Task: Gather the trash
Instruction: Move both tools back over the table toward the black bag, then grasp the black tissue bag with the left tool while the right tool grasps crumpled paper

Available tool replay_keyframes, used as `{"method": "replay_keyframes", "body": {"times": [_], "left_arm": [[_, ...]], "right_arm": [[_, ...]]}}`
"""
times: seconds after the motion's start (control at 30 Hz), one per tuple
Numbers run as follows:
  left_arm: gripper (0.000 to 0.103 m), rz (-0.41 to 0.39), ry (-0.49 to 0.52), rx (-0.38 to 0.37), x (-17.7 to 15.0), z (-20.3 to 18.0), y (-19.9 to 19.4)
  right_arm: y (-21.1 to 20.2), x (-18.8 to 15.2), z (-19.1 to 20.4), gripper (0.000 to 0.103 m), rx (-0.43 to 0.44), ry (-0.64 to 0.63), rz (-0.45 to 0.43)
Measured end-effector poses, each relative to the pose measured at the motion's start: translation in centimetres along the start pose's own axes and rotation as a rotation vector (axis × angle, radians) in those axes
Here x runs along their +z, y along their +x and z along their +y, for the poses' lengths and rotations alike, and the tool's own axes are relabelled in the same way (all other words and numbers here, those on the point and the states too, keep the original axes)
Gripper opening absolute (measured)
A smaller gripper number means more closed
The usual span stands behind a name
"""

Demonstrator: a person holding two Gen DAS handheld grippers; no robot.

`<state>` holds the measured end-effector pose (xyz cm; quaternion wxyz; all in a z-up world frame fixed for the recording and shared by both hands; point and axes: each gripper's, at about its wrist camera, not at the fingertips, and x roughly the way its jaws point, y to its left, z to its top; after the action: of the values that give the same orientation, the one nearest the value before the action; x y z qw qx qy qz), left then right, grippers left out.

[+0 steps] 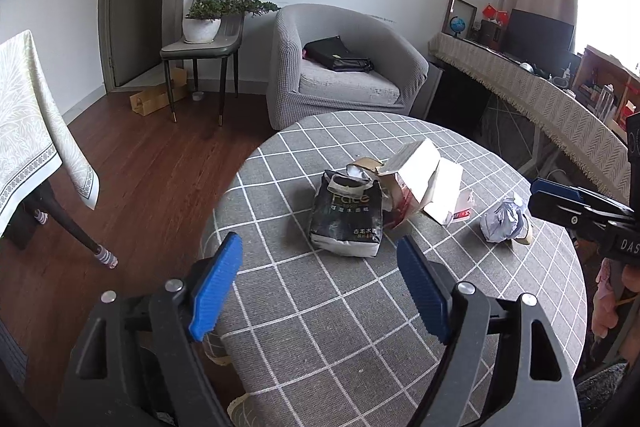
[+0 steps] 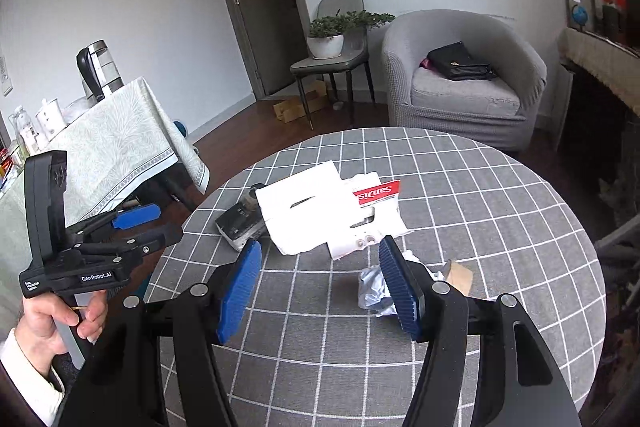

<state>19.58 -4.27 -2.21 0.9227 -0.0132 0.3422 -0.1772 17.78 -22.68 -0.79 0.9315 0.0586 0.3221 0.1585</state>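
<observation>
The left gripper (image 1: 320, 283) hangs with its blue pads spread wide and nothing between them, above the near part of the round checked table (image 1: 360, 347). Straight ahead of it lies the black tissue pack (image 1: 347, 217), its long axis running away from the claw, so this hand looks the nearer one for it. Behind the pack, touching it, sit a torn white carton (image 1: 424, 183) and a red-labelled wrapper (image 2: 378, 191). The right gripper (image 2: 318, 285) is also spread and empty; the crumpled grey-white paper wad (image 1: 502, 219) lies just beyond its right finger, beside a brown cardboard scrap (image 2: 460, 275). Nothing stands between either claw and its likely target.
</observation>
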Motion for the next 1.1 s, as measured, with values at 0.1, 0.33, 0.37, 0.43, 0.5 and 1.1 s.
{"method": "replay_keyframes", "body": {"times": [0.1, 0.33, 0.37, 0.43, 0.5, 1.1], "left_arm": [[0.083, 0.012, 0.037, 0.006, 0.3, -1.1, 1.5], [0.083, 0.045, 0.121, 0.024, 0.9, -2.9, 4.5], [0.083, 0.052, 0.12, 0.023, 1.0, -2.9, 4.8], [0.083, 0.065, 0.115, 0.016, 1.2, -2.9, 5.5], [0.083, 0.075, 0.11, 0.016, 1.3, -2.9, 6.0], [0.055, 0.167, 0.081, -0.03, 1.8, -1.6, 8.3]], "right_arm": [[-0.6, -0.4, -1.7, 0.062, -0.022, 0.032, -0.006], [-1.5, -1.2, -6.2, 0.062, -0.036, 0.159, 0.001], [-1.6, -1.4, -6.7, 0.062, -0.034, 0.174, 0.004], [-1.5, -1.8, -7.5, 0.062, -0.033, 0.2, 0.013], [-1.3, -2.0, -8.4, 0.062, -0.025, 0.234, 0.019], [1.9, -1.0, -0.8, 0.073, -0.144, -0.178, 0.077]]}}
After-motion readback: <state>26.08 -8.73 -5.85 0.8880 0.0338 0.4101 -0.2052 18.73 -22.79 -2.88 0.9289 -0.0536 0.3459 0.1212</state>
